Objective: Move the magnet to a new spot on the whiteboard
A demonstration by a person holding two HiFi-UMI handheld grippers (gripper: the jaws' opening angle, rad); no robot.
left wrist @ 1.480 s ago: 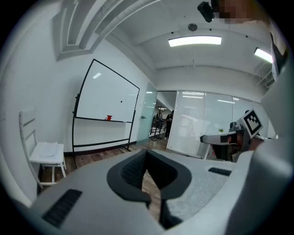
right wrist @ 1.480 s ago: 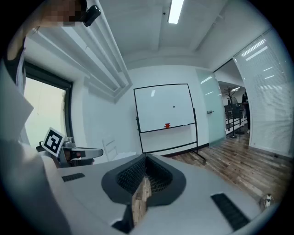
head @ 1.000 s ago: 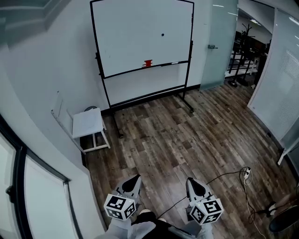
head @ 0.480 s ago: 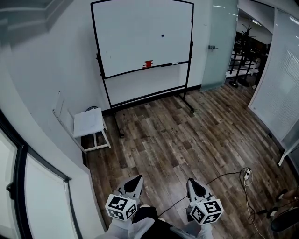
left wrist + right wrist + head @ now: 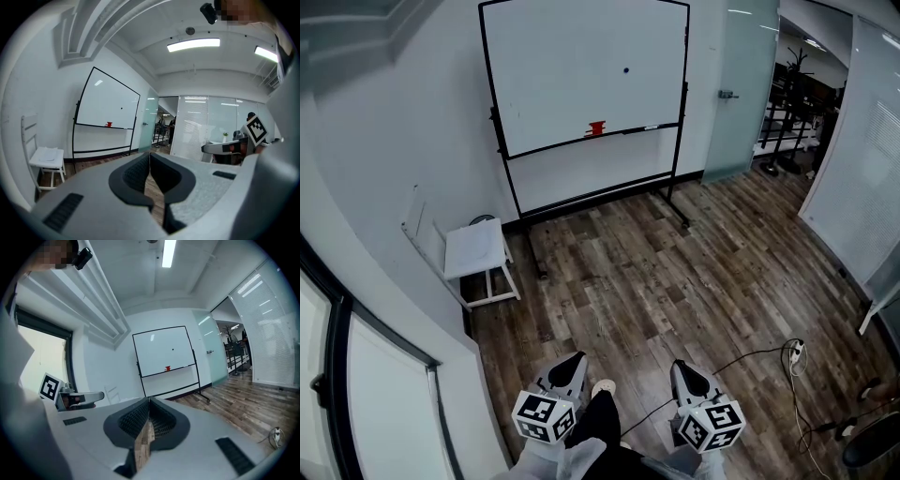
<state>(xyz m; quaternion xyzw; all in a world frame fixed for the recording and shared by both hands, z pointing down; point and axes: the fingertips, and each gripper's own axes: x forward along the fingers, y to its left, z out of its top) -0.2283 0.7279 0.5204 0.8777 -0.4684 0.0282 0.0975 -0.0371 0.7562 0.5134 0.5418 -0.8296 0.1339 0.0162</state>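
Observation:
The whiteboard [image 5: 581,70] stands on a wheeled frame at the far wall. A small dark magnet [image 5: 626,69] sticks to its upper right part; the same magnet [image 5: 172,349] shows in the right gripper view and the magnet [image 5: 121,108] in the left gripper view. A red object [image 5: 597,127] sits on the board's tray. My left gripper [image 5: 577,358] and right gripper [image 5: 679,366] are held low at the bottom of the head view, far from the board. Both are shut with nothing between the jaws.
A white stool [image 5: 478,253] stands by the left wall, with a flat panel leaning beside it. A frosted glass door [image 5: 739,84] is right of the board. A cable and plug strip [image 5: 794,349] lie on the wood floor at the right.
A shoe tip has come forward between the two grippers at the bottom of the head view. The grippers and the board stand as before.

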